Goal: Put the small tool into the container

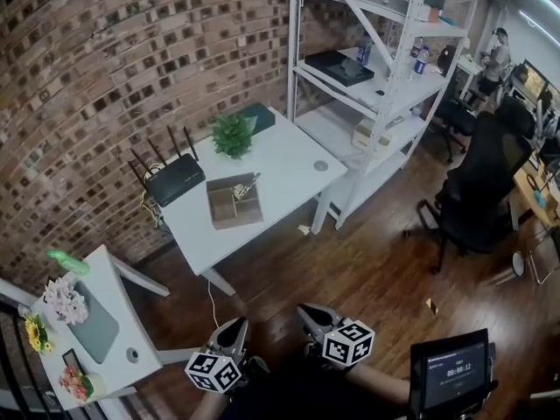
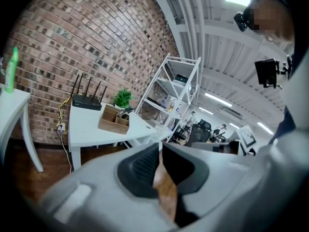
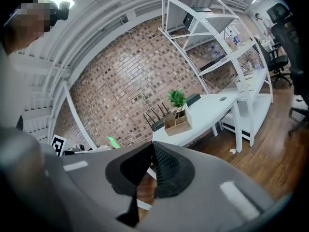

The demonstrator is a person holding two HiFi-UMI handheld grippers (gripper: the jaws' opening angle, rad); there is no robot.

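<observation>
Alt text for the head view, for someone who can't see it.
The left claw and right claw, both shut and empty, hover above a wooden floor, short of a white table holding a wooden container, black router and potted plant.

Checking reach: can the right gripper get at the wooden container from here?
Probably not yet: the wooden container sits on the white table across the floor from the right gripper. Nothing blocks the way; stepping closer should do.
</observation>
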